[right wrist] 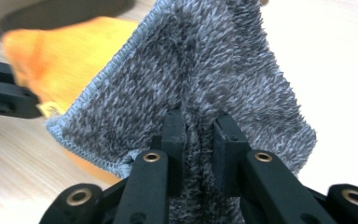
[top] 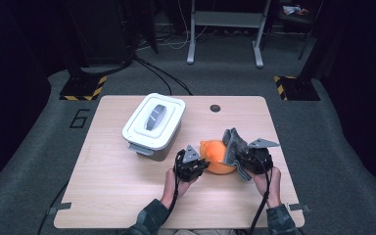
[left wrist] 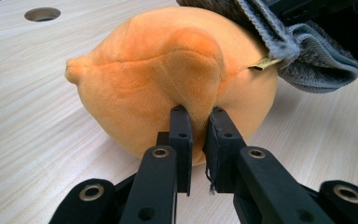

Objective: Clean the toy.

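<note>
At the near edge of the table point(top: 103, 196), left gripper point(top: 192, 165) clamped on a pinch of the orange plush toy point(top: 216, 155), steadying it on the wood. Just beside, right gripper point(top: 252, 157) clamped on a fold of grey cloth point(top: 231, 143), draped against the toy's top. Best wiped in short, light strokes, the pinch kept firm, no dragging toward the white lidded box point(top: 154, 125) farther back.
</note>
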A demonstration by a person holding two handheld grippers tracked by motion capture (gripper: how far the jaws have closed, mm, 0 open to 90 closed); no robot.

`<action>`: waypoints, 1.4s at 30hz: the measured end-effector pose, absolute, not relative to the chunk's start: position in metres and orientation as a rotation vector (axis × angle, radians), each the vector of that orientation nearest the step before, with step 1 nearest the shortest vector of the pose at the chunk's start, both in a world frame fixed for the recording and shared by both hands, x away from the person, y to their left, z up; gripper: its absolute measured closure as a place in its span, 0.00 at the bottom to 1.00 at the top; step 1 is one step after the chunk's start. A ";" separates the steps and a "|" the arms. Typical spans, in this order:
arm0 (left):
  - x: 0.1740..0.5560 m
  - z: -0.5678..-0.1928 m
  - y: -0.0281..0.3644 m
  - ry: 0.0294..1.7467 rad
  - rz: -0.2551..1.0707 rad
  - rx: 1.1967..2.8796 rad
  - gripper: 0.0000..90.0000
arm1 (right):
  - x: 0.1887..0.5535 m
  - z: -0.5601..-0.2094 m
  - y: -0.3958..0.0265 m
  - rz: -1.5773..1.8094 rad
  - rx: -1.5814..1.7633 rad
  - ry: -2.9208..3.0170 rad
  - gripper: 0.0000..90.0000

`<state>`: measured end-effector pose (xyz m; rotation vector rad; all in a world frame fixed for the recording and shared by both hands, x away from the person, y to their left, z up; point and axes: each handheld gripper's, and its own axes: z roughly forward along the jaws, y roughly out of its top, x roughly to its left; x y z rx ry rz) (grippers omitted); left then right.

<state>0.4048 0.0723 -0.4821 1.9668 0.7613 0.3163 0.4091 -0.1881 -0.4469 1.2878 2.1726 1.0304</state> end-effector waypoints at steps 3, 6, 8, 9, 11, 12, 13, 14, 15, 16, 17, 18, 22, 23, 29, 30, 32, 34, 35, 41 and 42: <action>0.405 -0.483 0.073 0.765 0.318 1.969 0.90 | 0.413 -0.453 -0.193 0.982 1.306 2.169 0.85; 0.405 -0.483 0.074 0.764 0.319 1.975 0.90 | 0.416 -0.461 -0.197 0.961 1.341 2.169 0.85; 0.405 -0.483 0.074 0.767 0.318 1.973 0.90 | 0.418 -0.465 -0.199 0.950 1.364 2.171 0.85; 0.405 -0.483 0.074 0.768 0.319 1.973 0.90 | 0.420 -0.468 -0.200 0.945 1.366 2.172 0.85; 0.405 -0.484 0.074 0.770 0.319 1.973 0.90 | 0.422 -0.472 -0.201 0.926 1.388 2.177 0.85; 0.405 -0.484 0.074 0.771 0.319 1.972 0.90 | 0.423 -0.475 -0.202 0.923 1.390 2.182 0.85; 0.405 -0.484 0.074 0.774 0.318 1.971 0.90 | 0.424 -0.477 -0.202 0.910 1.408 2.184 0.85; 0.405 -0.484 0.075 0.773 0.315 1.973 0.90 | 0.425 -0.479 -0.202 0.906 1.405 2.189 0.85; 0.406 -0.484 0.075 0.774 0.319 1.972 0.90 | 0.426 -0.481 -0.203 0.898 1.408 2.195 0.85; 0.406 -0.484 0.075 0.777 0.315 1.970 0.90 | 0.427 -0.483 -0.203 0.895 1.421 2.199 0.85; 0.406 -0.484 0.075 0.776 0.310 1.973 0.90 | 0.428 -0.485 -0.203 0.891 1.414 2.204 0.85; 0.406 -0.484 0.075 0.776 0.310 1.973 0.90 | 0.429 -0.487 -0.202 0.883 1.426 2.207 0.85; 0.406 -0.484 0.075 0.776 0.317 1.972 0.90 | 0.432 -0.493 -0.202 0.879 1.444 2.223 0.85; 0.406 -0.484 0.076 0.775 0.312 1.974 0.90 | 0.432 -0.494 -0.203 0.877 1.443 2.223 0.85; 0.405 -0.483 0.076 0.775 0.319 1.972 0.89 | 0.429 -0.483 -0.208 0.877 1.428 2.187 0.86; 0.405 -0.484 0.075 0.775 0.319 1.971 0.89 | 0.427 -0.479 -0.208 0.889 1.444 2.176 0.86; 0.405 -0.484 0.076 0.778 0.322 1.969 0.89 | 0.423 -0.470 -0.210 0.903 1.415 2.155 0.86; 0.406 -0.484 0.076 0.778 0.317 1.969 0.89 | 0.419 -0.460 -0.211 0.921 1.379 2.140 0.86; 0.405 -0.484 0.076 0.779 0.321 1.968 0.89 | 0.417 -0.454 -0.210 0.935 1.364 2.131 0.86; 0.405 -0.484 0.075 0.777 0.319 1.968 0.89 | 0.403 -0.420 -0.197 1.034 1.261 2.124 0.86; 0.405 -0.483 0.076 0.776 0.316 1.972 0.89 | 0.401 -0.416 -0.193 1.050 1.229 2.124 0.85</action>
